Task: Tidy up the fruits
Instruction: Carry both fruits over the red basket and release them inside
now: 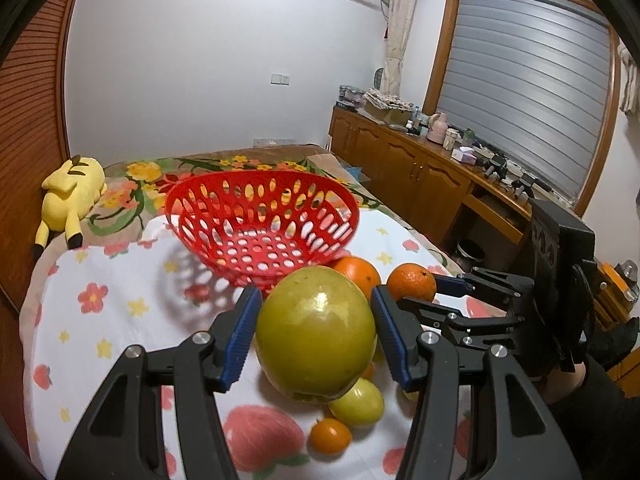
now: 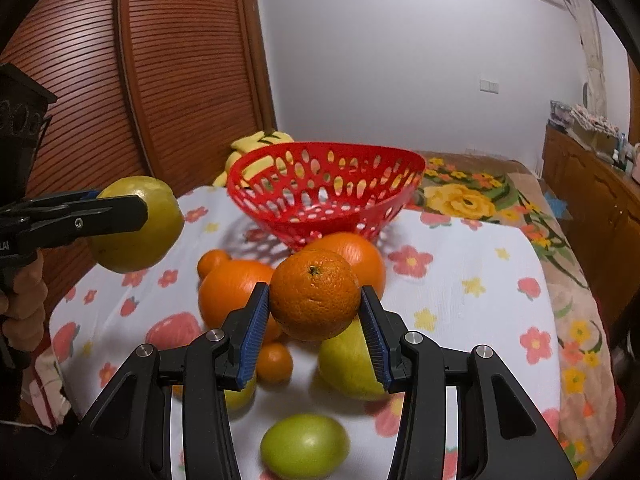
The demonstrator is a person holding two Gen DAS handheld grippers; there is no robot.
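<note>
Two ribbed blue pads on my left gripper (image 1: 316, 330) are pinching a big, smooth yellow-green citrus (image 1: 316, 330) above the floral cloth (image 1: 100, 320), while my right gripper (image 2: 316, 316) is clamping a pebbly-skinned orange (image 2: 315, 294). Beneath them, a glossy green lime (image 2: 304, 446), small kumquats (image 2: 274, 362) and two round oranges (image 2: 236, 296) are lying together on the cloth. Just beyond, the red perforated plastic basket (image 2: 320, 184) is sitting empty, a plush yellow toy (image 1: 72, 196) lying behind it
</note>
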